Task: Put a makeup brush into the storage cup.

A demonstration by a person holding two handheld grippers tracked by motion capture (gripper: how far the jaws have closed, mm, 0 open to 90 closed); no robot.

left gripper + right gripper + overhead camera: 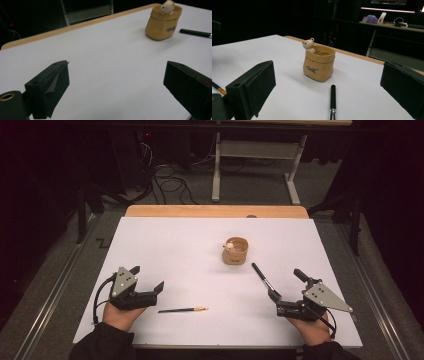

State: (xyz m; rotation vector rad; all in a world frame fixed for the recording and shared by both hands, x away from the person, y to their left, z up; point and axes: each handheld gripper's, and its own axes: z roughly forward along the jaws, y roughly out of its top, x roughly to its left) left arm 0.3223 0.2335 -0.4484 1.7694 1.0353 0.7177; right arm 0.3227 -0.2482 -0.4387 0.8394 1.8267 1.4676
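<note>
My left tool point(148, 277) and right tool point(286, 284): both released, resting near worktop point(165, 245) front edge. Black pen point(263, 280) just ahead of right tool, possibly touching; pot point(235, 251) mid-worktop.

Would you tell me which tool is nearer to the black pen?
Right. The right tool is open around the black pen's near end; the left tool sits far across the table.

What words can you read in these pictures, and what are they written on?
Dark curly lettering on the front of the tan bear pot: too blurred to read for sure.
The same lettering in the left gripper view: also too blurred.
Black pen and gold-tipped brush: no writing can be made out.
</note>
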